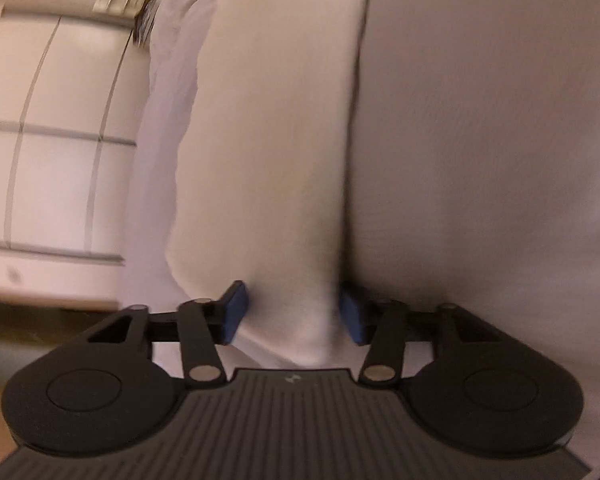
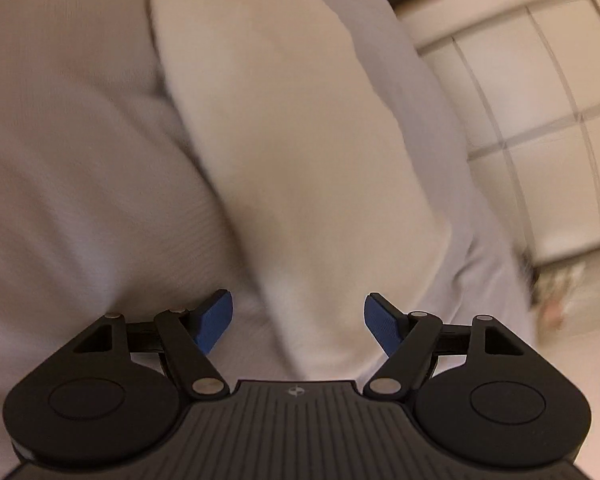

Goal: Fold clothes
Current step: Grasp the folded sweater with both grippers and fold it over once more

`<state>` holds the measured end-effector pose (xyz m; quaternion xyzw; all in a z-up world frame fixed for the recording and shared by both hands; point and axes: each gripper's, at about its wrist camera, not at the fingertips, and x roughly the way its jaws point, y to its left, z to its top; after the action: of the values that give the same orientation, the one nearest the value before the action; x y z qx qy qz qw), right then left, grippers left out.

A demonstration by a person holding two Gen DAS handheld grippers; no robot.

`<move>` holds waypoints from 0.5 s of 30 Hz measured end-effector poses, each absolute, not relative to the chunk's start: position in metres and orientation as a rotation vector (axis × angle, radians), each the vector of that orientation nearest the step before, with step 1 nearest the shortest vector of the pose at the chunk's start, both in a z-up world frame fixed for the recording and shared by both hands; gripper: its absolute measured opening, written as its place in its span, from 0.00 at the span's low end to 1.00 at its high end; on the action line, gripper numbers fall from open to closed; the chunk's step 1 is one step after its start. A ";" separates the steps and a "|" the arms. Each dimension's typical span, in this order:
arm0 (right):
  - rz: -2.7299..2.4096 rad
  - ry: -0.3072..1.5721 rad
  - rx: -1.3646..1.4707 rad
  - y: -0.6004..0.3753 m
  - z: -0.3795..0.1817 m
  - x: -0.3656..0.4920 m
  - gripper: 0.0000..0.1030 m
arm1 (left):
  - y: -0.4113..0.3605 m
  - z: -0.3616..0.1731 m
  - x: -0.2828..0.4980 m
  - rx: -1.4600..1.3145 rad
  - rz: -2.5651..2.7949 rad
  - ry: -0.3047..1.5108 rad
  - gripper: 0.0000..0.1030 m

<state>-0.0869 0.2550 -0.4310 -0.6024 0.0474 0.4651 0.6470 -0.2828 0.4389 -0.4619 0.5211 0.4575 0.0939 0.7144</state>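
Observation:
A pale cream garment [image 1: 284, 128] fills most of the left wrist view and hangs in long folds. My left gripper [image 1: 294, 314] is shut on a thick fold of it, and the blue pads [image 1: 236, 312] press the cloth from both sides. In the right wrist view the same garment [image 2: 292, 152] runs as a broad ridge away from my right gripper [image 2: 298, 322]. That gripper is open, and the ridge of cloth lies between its blue pads [image 2: 380, 326] with room on either side.
A pale tiled floor [image 1: 52, 140] shows beyond the cloth at the left of the left wrist view. The same floor [image 2: 540, 128] appears at the right of the right wrist view. A blurred small object [image 2: 556, 292] lies at the cloth's right edge.

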 end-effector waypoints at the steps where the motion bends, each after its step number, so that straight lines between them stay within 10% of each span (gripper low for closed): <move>1: 1.057 0.066 -1.389 0.255 -0.437 -0.086 0.64 | 0.444 -0.467 -0.280 1.174 0.202 1.007 0.36; 5: 1.050 -0.104 -1.461 0.257 -0.459 -0.080 0.30 | 0.448 -0.475 -0.282 1.197 0.215 0.942 0.21; 15: 1.099 -0.184 -1.260 0.233 -0.434 -0.076 0.14 | 0.443 -0.415 -0.307 0.847 0.314 0.806 0.08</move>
<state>-0.0757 0.2329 -0.4343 -0.5583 -0.0815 0.4868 0.6668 -0.3070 0.4430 -0.4147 0.3982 0.3790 0.1477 0.8222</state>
